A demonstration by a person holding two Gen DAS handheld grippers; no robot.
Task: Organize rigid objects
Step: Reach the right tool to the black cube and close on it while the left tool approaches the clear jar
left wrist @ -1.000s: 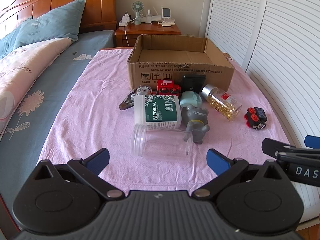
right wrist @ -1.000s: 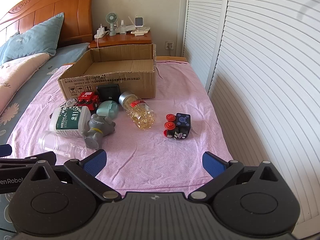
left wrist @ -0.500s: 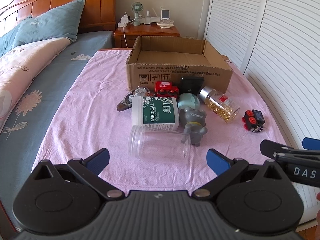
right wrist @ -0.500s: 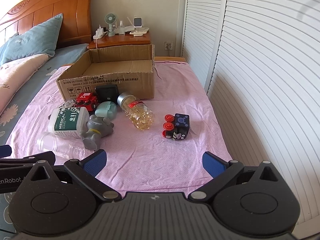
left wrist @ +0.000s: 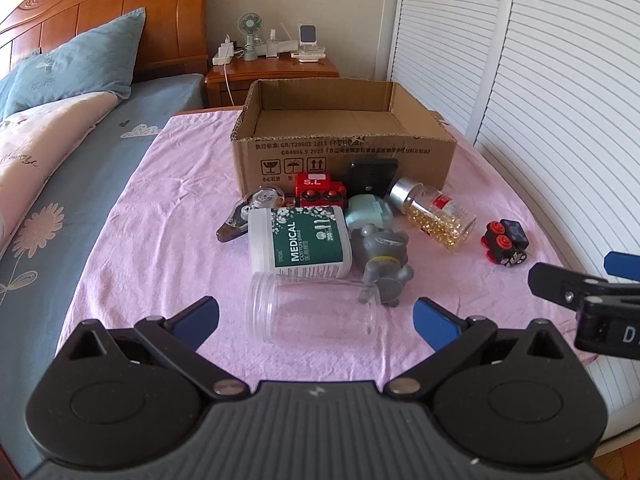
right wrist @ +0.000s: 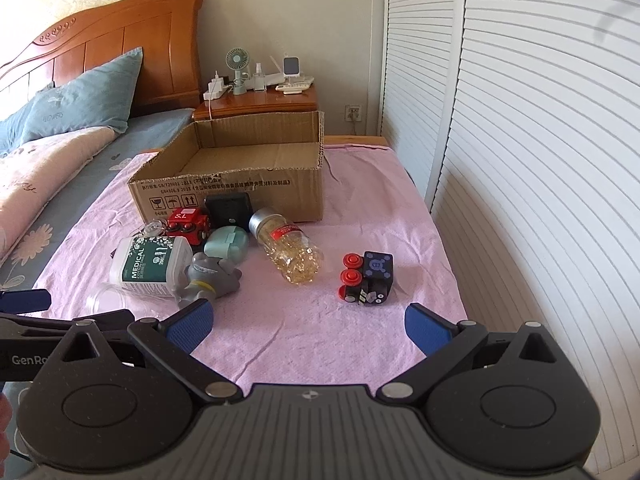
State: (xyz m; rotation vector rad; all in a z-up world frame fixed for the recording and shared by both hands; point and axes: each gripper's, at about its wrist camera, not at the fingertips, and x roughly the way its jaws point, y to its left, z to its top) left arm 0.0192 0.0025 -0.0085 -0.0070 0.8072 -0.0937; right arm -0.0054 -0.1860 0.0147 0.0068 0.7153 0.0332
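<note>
You are holding the left gripper (left wrist: pixel 316 316) with fingers spread wide at 6 o'clock of the clear jar (left wrist: pixel 314 312) lying on its side on the pink cloth (left wrist: pixel 160 216), while your right gripper (right wrist: pixel 308 320), also spread and empty, is hovering at 6 o'clock of the black toy train (right wrist: pixel 368 276), with the cardboard box (left wrist: pixel 344 152) sitting open at 12 o'clock.

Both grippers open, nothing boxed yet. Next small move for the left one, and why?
Probably ease the left gripper forward and down around the clear plastic jar. The jar lies on its side on the pink cloth, nearest and roughly centred between the open fingers, and the brown cardboard box behind looks empty. The right gripper is nearer the black-and-red toy cube.
</note>
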